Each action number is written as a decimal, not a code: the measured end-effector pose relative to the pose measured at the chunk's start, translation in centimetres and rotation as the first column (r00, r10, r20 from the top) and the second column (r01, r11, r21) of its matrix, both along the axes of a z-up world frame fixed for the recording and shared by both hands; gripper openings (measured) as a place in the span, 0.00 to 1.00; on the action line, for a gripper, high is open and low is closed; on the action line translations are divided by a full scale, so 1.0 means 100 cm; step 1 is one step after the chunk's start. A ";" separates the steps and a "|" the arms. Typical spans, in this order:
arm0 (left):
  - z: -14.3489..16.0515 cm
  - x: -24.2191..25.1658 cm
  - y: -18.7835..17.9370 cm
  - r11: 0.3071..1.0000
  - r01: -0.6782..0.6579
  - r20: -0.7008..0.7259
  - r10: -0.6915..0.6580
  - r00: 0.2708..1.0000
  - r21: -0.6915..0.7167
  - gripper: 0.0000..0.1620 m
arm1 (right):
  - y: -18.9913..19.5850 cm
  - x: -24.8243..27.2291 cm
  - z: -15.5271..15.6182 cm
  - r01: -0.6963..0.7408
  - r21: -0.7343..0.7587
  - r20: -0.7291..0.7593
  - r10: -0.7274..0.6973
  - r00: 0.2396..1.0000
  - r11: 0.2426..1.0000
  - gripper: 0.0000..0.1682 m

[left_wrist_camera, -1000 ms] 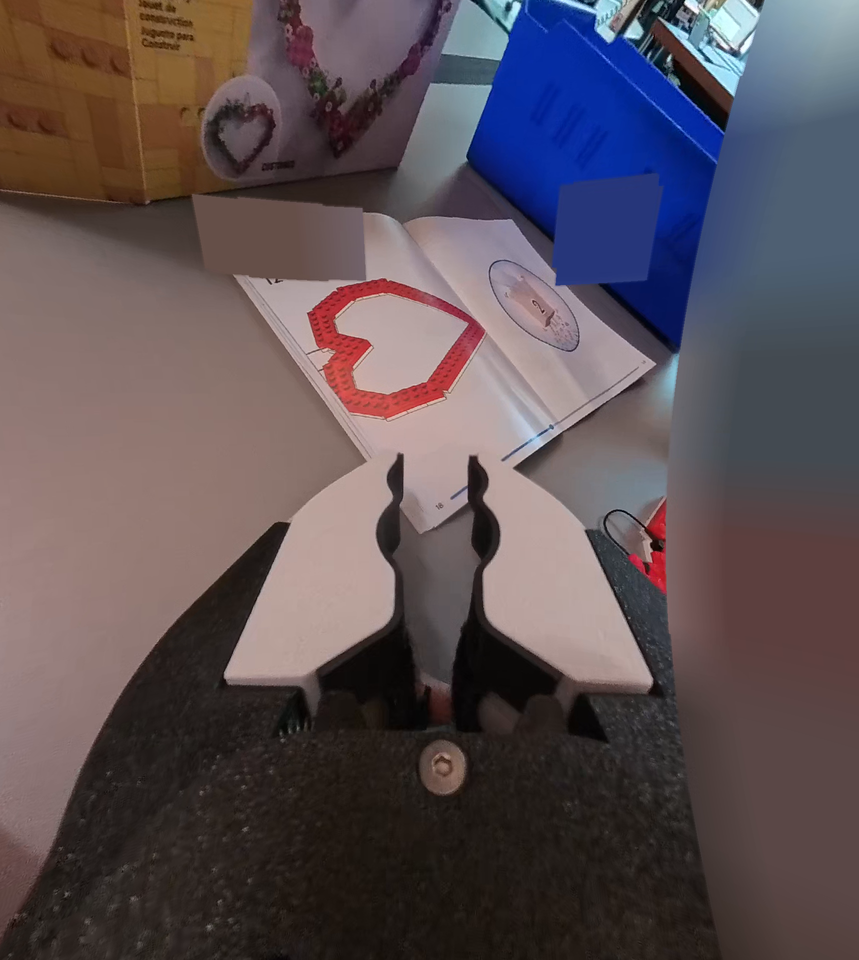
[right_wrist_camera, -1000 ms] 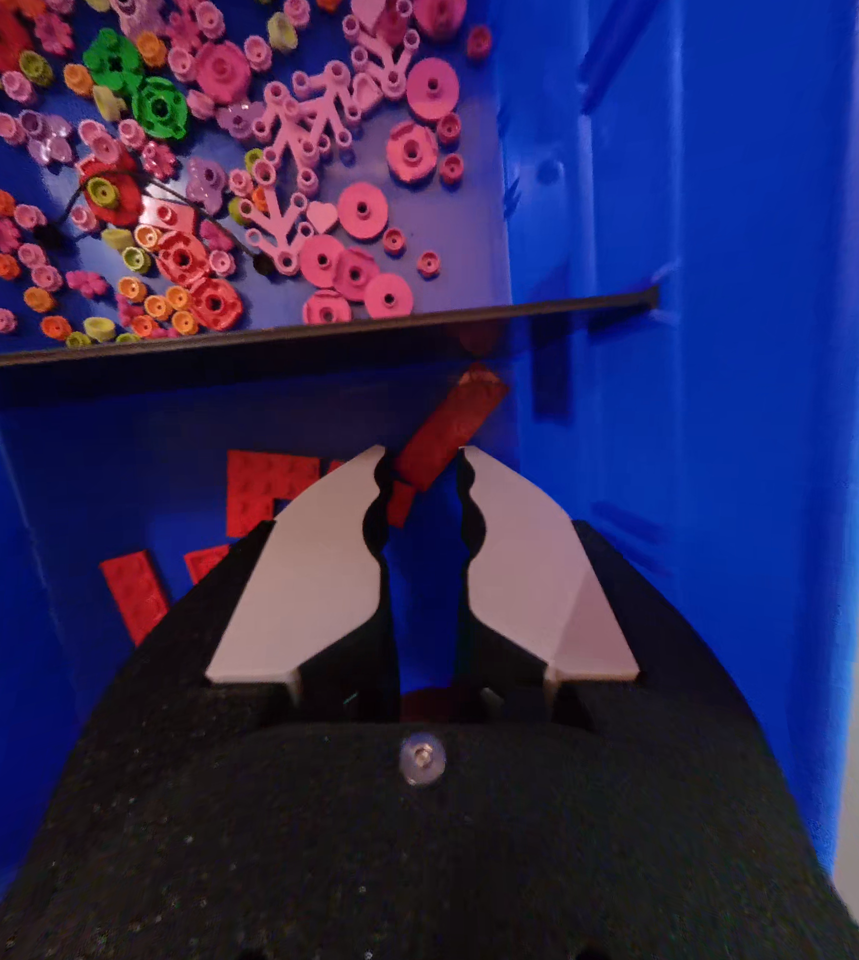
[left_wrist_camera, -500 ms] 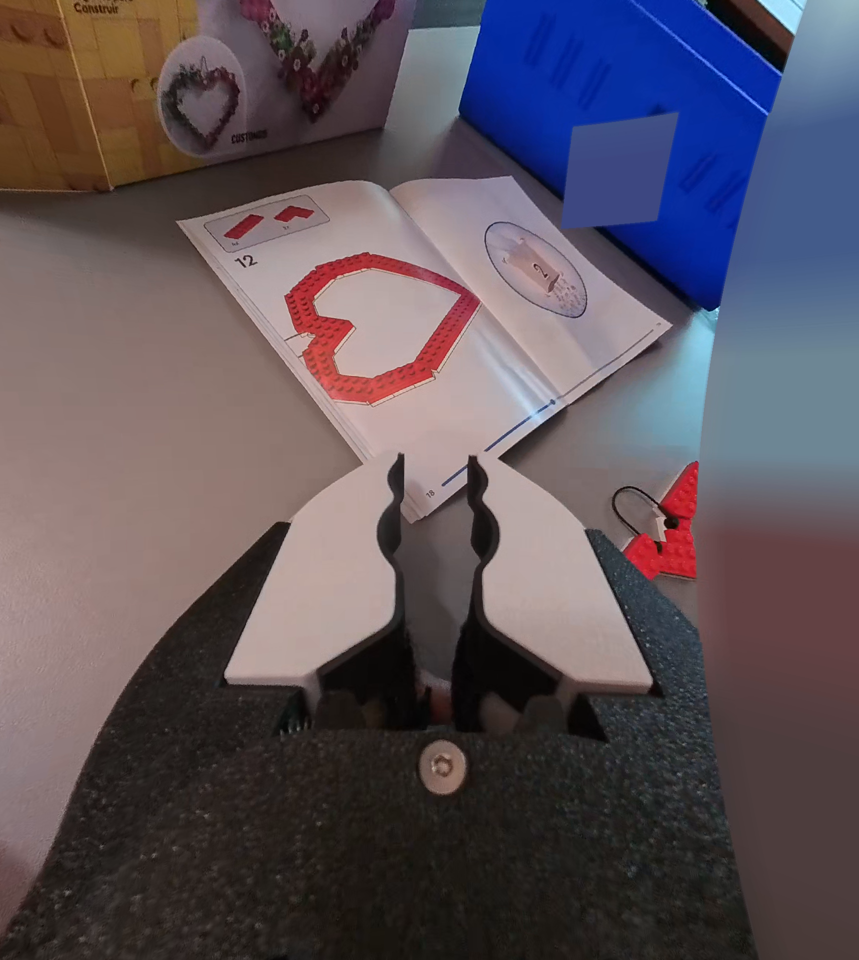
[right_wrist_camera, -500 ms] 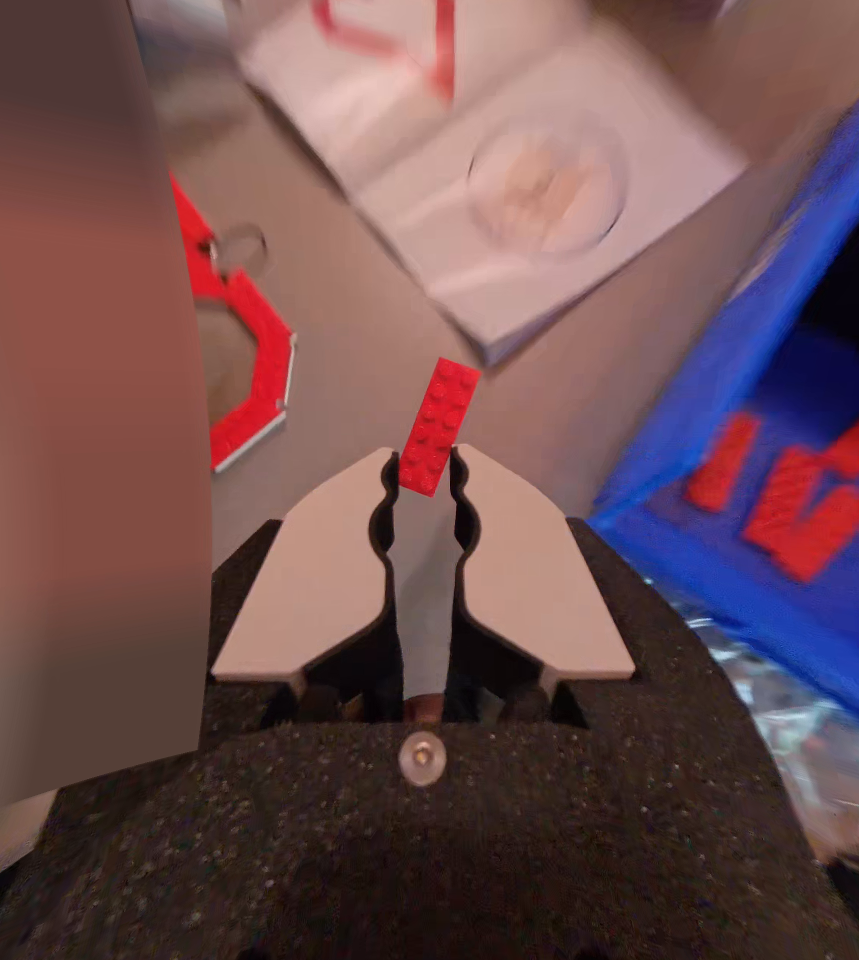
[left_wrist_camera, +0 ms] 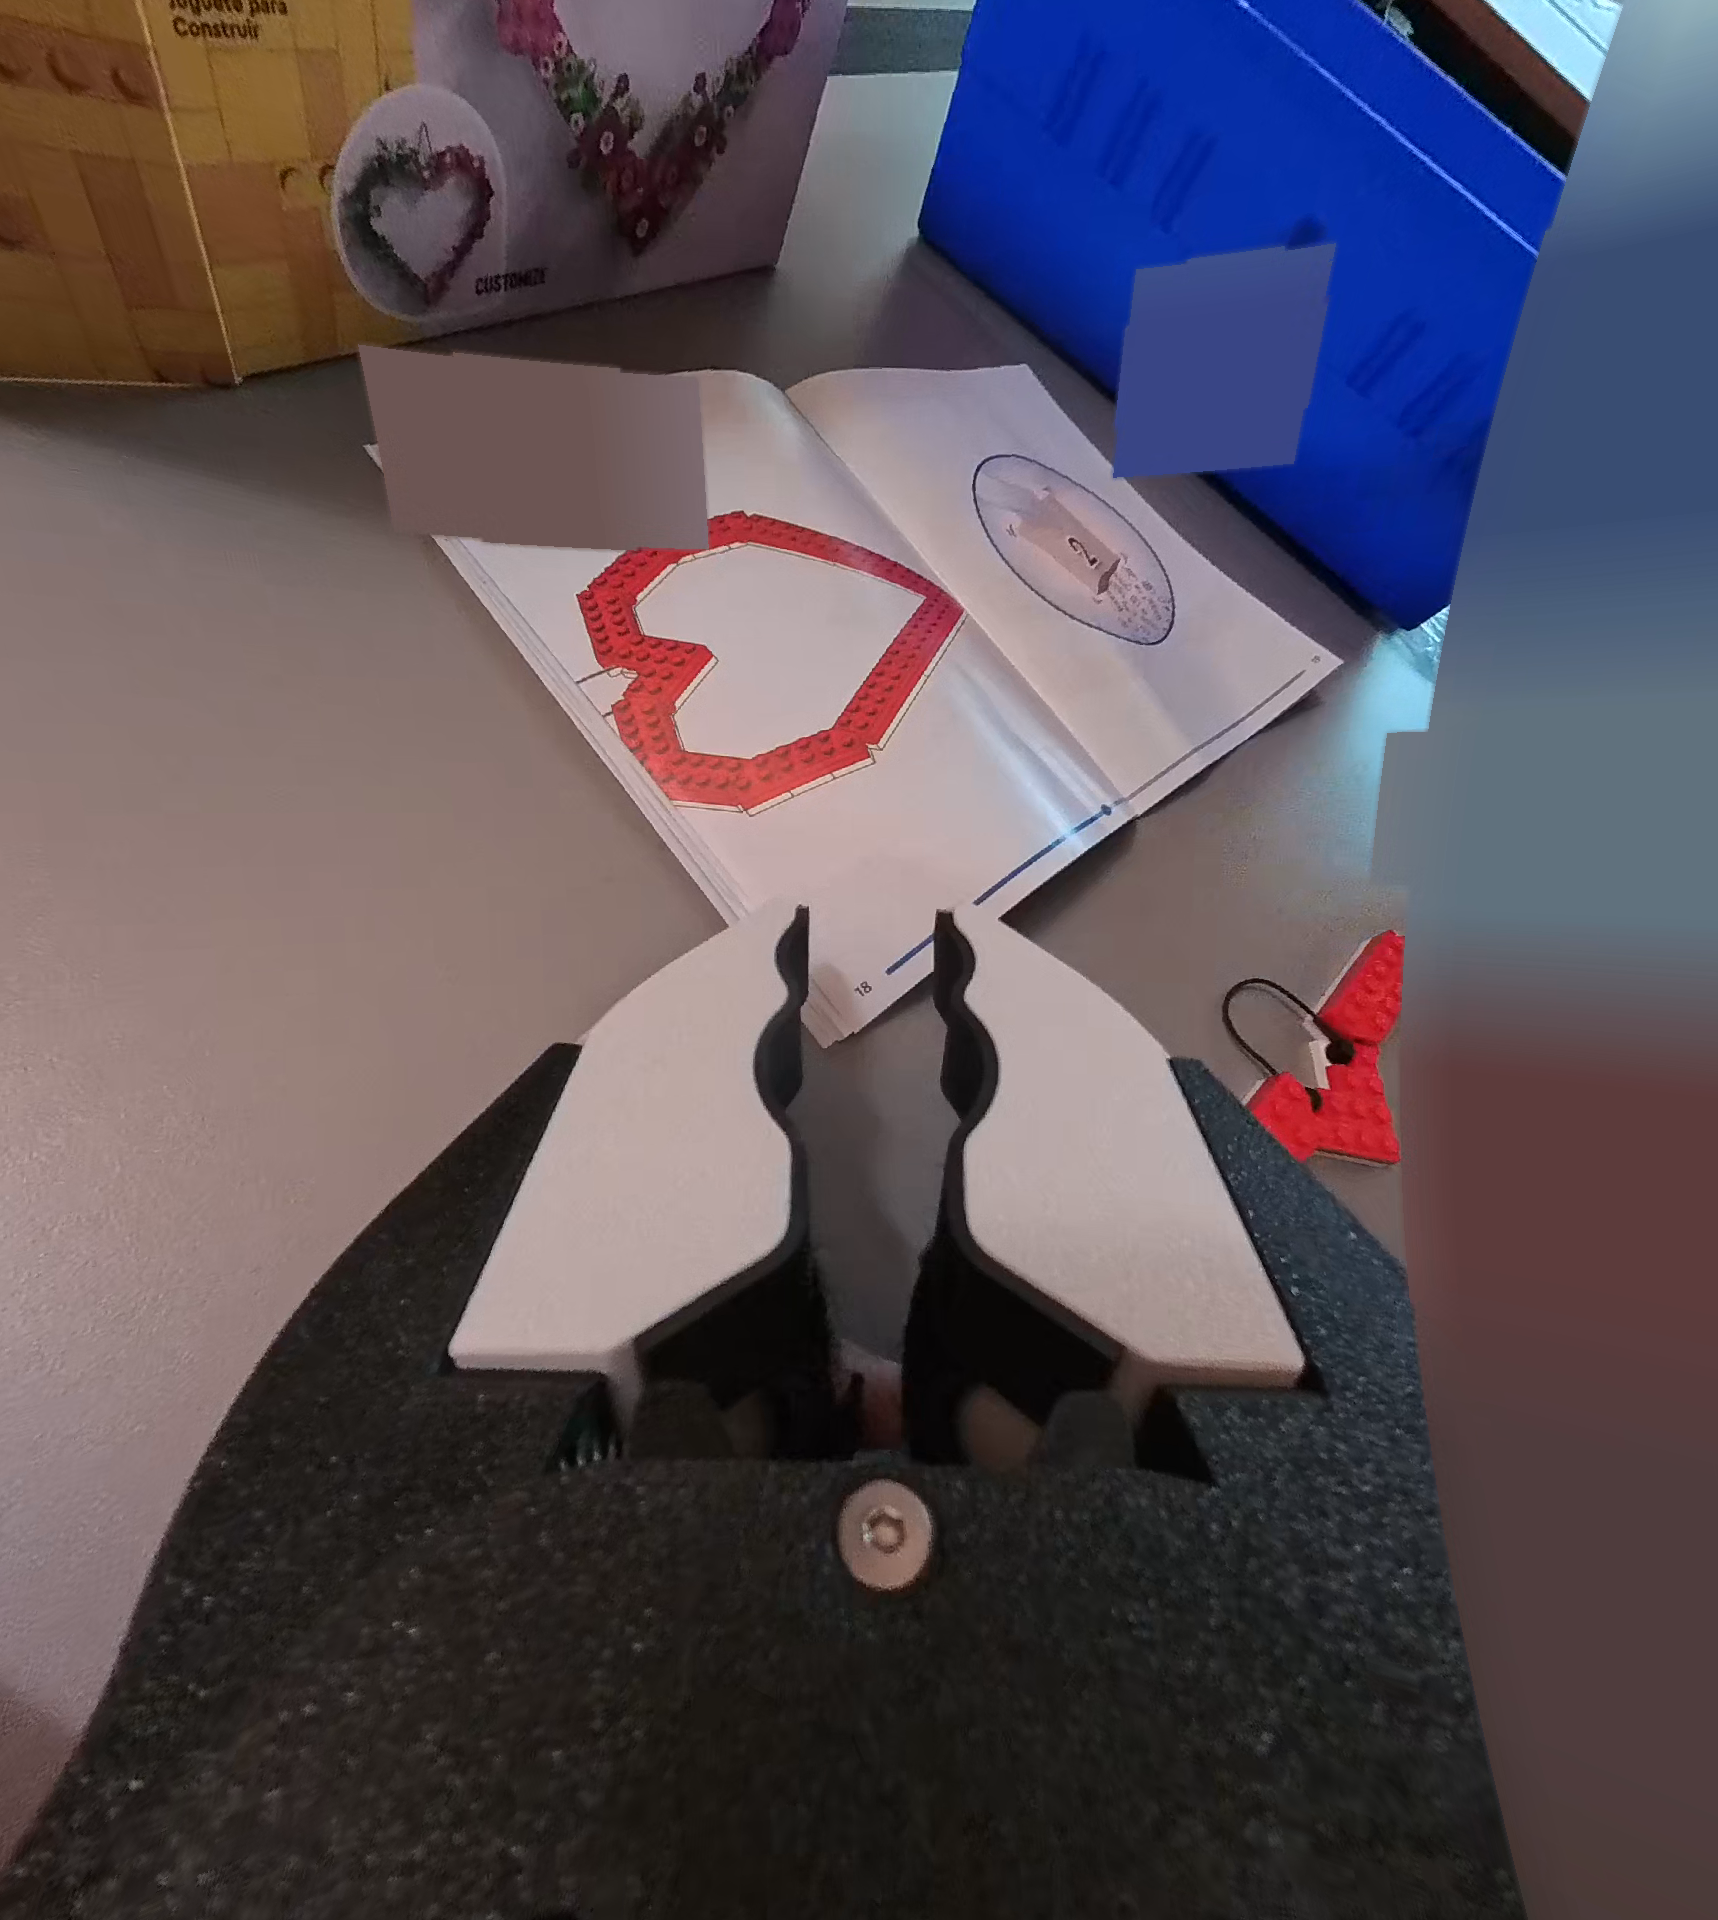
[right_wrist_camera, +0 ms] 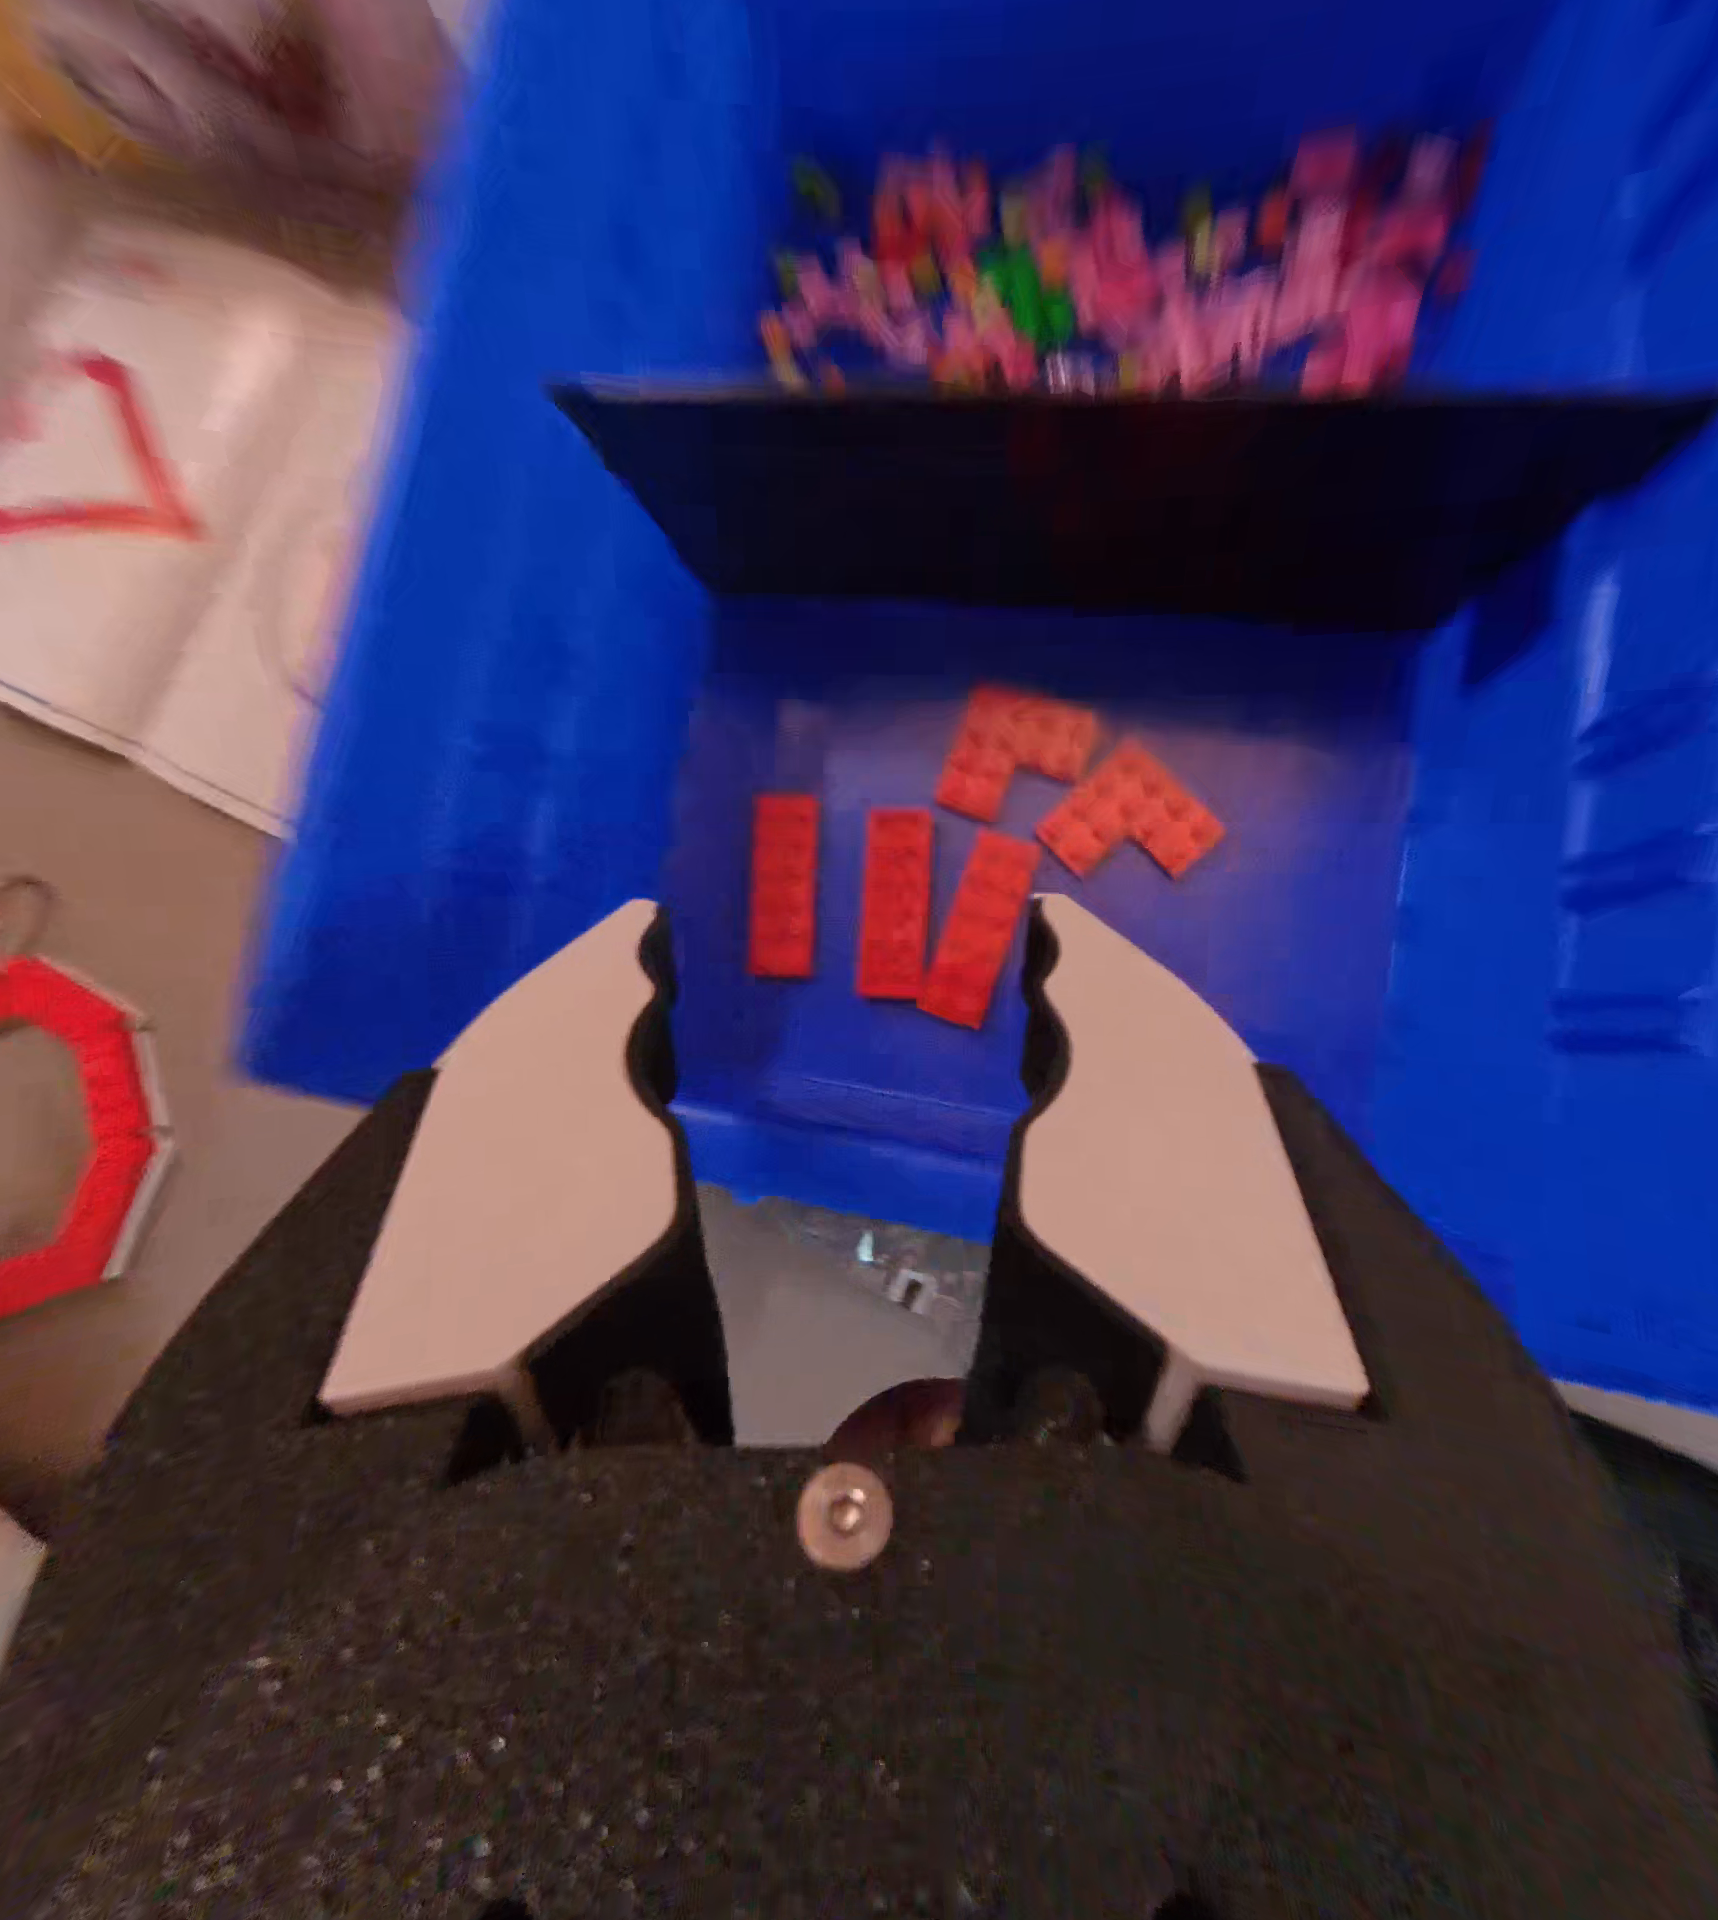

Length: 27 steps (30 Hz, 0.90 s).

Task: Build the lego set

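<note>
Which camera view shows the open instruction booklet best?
The left wrist view: the instruction booklet lies sharp on the table, with most of both pages visible. The right wrist view shows only a blurred part of it at the left edge.

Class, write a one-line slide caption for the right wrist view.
Open right gripper hovers before the blue bin, facing red plates in its near compartment.

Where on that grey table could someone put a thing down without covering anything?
The widest bare stretch of table lies left of the open booklet, below the set's box. Right of the booklet it is crowded: the blue bin and the red heart frame.
</note>
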<state>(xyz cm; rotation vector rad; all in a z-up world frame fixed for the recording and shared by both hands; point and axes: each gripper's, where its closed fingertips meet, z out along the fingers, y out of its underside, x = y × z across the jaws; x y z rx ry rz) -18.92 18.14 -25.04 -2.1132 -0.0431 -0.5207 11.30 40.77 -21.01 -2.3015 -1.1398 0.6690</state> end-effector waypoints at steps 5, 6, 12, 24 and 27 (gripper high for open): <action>0.000 -0.001 0.000 1.000 -0.008 0.008 0.008 1.000 -0.001 0.14 | 0.019 0.004 -0.054 0.076 -0.038 0.215 -0.066 0.974 0.996 0.37; 0.000 -0.001 0.000 1.000 -0.008 0.012 0.008 1.000 -0.002 0.14 | 0.018 0.006 -0.060 0.059 -0.031 0.269 -0.049 0.962 0.998 0.36; -0.001 -0.001 0.000 1.000 -0.004 0.017 0.004 1.000 -0.011 0.14 | 0.018 0.006 -0.069 -0.021 -0.022 0.400 0.028 0.916 1.000 0.11; -0.004 0.001 0.000 1.000 0.002 0.006 -0.002 1.000 -0.030 0.14 | -0.073 -0.045 0.084 -0.188 0.325 -0.247 0.275 0.929 0.927 0.10; -0.006 0.003 0.000 0.999 0.010 0.000 -0.010 1.000 -0.044 0.14 | -0.128 -0.057 0.075 -0.346 0.265 -0.188 0.400 0.897 0.900 0.10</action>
